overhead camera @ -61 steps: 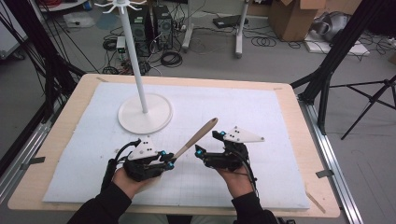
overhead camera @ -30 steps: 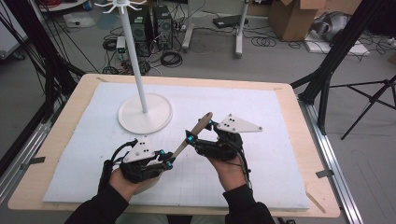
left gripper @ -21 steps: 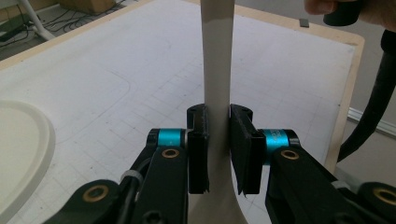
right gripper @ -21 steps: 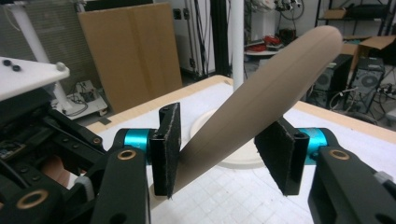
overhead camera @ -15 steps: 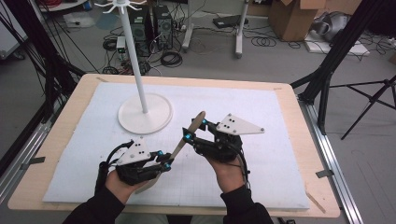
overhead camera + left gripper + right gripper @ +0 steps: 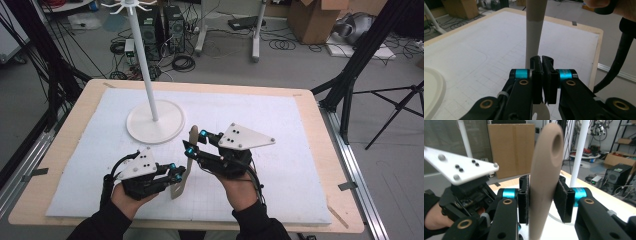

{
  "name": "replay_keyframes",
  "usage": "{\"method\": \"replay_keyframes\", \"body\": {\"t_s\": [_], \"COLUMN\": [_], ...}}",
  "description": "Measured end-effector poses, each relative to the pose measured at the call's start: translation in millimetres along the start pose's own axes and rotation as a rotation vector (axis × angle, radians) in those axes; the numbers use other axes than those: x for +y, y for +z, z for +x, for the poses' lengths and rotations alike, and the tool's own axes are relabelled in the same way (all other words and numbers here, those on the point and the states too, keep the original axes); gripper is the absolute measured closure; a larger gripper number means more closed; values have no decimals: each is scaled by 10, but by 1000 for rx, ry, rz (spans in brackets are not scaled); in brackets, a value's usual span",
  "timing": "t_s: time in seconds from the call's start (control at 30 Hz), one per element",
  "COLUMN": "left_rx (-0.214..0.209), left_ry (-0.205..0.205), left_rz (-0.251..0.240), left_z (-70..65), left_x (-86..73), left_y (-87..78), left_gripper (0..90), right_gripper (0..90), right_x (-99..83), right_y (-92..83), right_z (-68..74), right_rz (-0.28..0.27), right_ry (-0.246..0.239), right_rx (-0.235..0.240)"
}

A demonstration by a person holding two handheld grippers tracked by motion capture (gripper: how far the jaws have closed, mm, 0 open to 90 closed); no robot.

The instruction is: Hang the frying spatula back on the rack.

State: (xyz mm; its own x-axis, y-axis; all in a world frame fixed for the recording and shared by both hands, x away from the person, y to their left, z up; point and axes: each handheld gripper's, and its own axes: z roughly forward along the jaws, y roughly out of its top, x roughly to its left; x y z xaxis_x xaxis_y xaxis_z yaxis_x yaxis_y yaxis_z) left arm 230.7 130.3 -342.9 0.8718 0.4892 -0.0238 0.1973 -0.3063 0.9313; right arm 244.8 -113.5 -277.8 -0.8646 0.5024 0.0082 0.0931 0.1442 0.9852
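Spatula (image 6: 184, 162), wooden, w/ a white lower part, stands nearly upright over the near-middle of the tabletop (image 6: 310, 150), between both hands. Its white blade end is low, gripped by the left claw (image 6: 178, 173), which is clenched tight on it; in the left gripper view the pads (image 6: 537, 75) pinch the flat white part (image 6: 534, 45). Handle end w/ a hanging hole points up and sits between the jaws of the right claw (image 6: 192, 142). Right jaws have just been closing, w/ the handle (image 6: 544, 177) between them; left pad looks to touch it, a gap shows at the right pad (image 6: 562, 200), so no full grip yet.

Surface: pale wood tabletop covered by a white mat (image 6: 280, 125) w/ a faint grid. Far left on the mat stands a white rack (image 6: 145, 60) w/ a round base, thin pole and hooks at the top.

Room: grey floor beyond the far edge, w/ cables (image 6: 182, 62), black computer boxes (image 6: 160, 25), cardboard boxes (image 6: 312, 20) far right, black tripod legs (image 6: 395, 105) at right, metal rails along the tabletop sides.
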Motion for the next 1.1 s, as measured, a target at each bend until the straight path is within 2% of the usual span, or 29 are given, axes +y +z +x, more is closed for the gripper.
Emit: {"method": "replay_keyframes", "body": {"t_s": [0.1,0.2,0.27,0.43,0.53,0.6,0.67,0.73,1.0,1.1], "left_rx": [-13,-41,-76,-203,-249,-280,-318,-338,-370,-385], "left_ry": [-36,-34,-17,6,12,18,19,26,37,44], "left_rz": [-42,-95,-107,-134,-149,-155,-159,-159,-136,-135], "left_z": [58,107,159,216,210,199,180,168,164,153], "left_x": [7,16,21,47,63,72,75,74,69,57], "left_y": [-39,-68,-72,-42,-25,-10,4,19,98,120], "left_gripper": [759,672,626,531,501,494,503,510,531,605], "right_gripper": [684,685,685,686,686,686,686,686,686,686], "right_x": [21,45,66,130,156,168,174,173,157,129], "right_y": [0,-2,-12,-46,-70,-74,-76,-70,-9,26], "right_z": [10,13,21,6,-7,-12,-11,-6,22,28], "right_rz": [3,5,4,-16,-32,-44,-43,-36,-16,-2], "right_ry": [-18,-35,-43,-59,-53,-54,-56,-56,-59,-50], "right_rx": [12,39,64,156,229,271,295,310,373,391]}}
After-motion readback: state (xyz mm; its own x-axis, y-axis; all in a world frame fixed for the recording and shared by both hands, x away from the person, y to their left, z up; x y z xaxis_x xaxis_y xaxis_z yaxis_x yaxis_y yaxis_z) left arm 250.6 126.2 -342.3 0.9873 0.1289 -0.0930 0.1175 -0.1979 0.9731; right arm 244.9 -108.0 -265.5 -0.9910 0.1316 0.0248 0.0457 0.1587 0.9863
